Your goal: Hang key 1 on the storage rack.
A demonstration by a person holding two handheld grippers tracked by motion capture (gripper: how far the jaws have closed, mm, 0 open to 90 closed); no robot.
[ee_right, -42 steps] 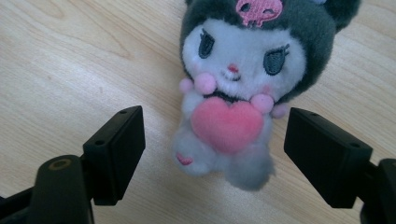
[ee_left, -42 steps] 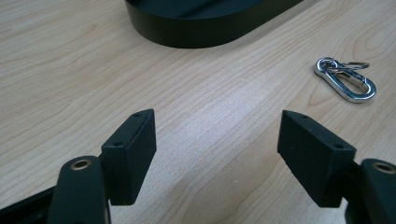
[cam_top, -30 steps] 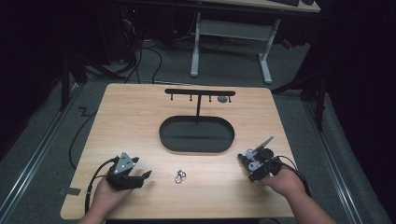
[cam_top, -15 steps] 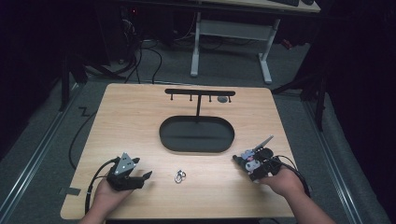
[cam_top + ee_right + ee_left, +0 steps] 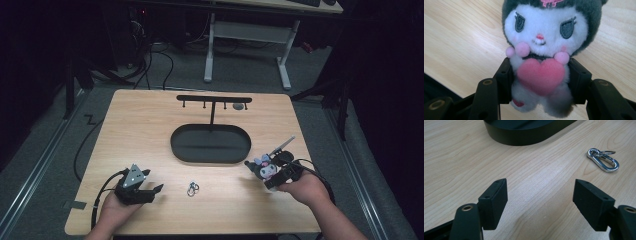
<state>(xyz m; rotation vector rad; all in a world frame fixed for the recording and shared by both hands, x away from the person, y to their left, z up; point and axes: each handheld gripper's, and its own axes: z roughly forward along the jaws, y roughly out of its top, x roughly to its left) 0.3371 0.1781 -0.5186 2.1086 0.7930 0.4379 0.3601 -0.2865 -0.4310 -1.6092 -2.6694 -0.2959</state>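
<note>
High view: the person is sitting at the wooden table (image 5: 150,130), a gripper in each hand. The right gripper (image 5: 267,172) is holding a small plush toy (image 5: 264,167) near the table's right front, just beside the right end of the black oval tray (image 5: 210,145). In the right gripper view the jaws are clamping the plush toy (image 5: 541,62) at its body from both sides, pads pressing into the fur below the pink heart; the jaws have just been closing, with the toy between them. The toy's face is pointing back at the camera, the head sticking out past the fingertips. The left gripper (image 5: 150,192) is resting at the table's left front, jaws standing wide apart with nothing in them; the left gripper view is showing bare wood between the pads. A silver clip with a ring (image 5: 193,188) is lying flat between the two grippers, near the left one, touching neither. The black hook rack (image 5: 214,99) is standing upright at the tray's far edge.
</note>
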